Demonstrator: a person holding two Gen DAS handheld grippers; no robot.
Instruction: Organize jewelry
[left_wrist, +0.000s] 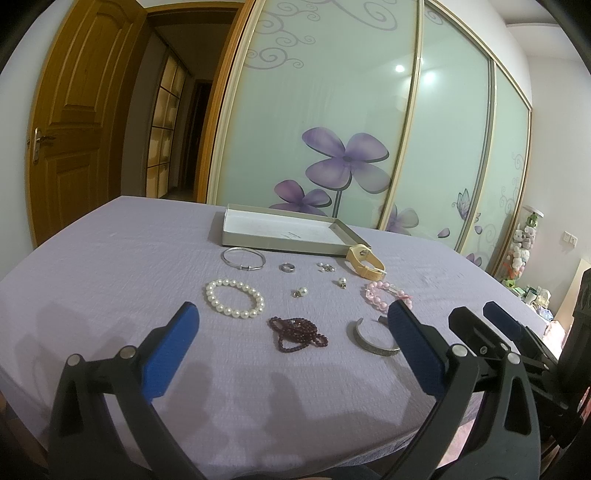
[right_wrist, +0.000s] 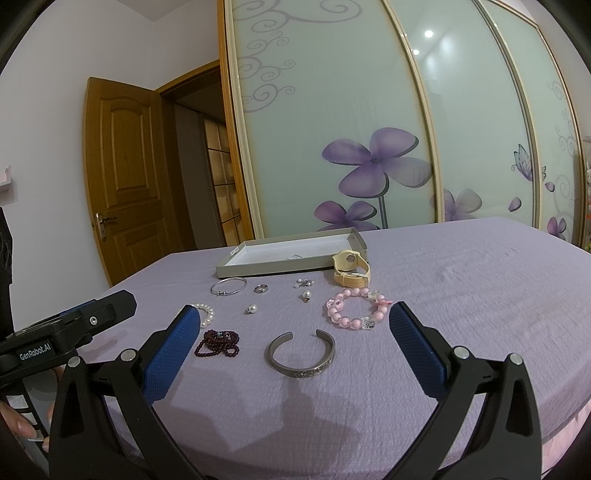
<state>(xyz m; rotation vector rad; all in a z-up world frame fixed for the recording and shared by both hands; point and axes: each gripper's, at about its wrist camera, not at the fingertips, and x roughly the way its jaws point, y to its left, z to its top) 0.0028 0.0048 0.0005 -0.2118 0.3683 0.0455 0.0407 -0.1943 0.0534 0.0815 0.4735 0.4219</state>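
Observation:
Jewelry lies spread on a purple tablecloth in front of a shallow grey box. A silver bangle, a ring, a white pearl bracelet, a dark red bead string, a pink bead bracelet, a silver cuff, small earrings and a cream watch are there. My left gripper is open and empty above the near side, the bead string between its fingers. My right gripper is open and empty, the cuff between its fingers.
The box is open and white inside, at the table's far side. Sliding wardrobe doors with purple flowers stand behind. A wooden door is at left. The right gripper's body shows at the right of the left wrist view.

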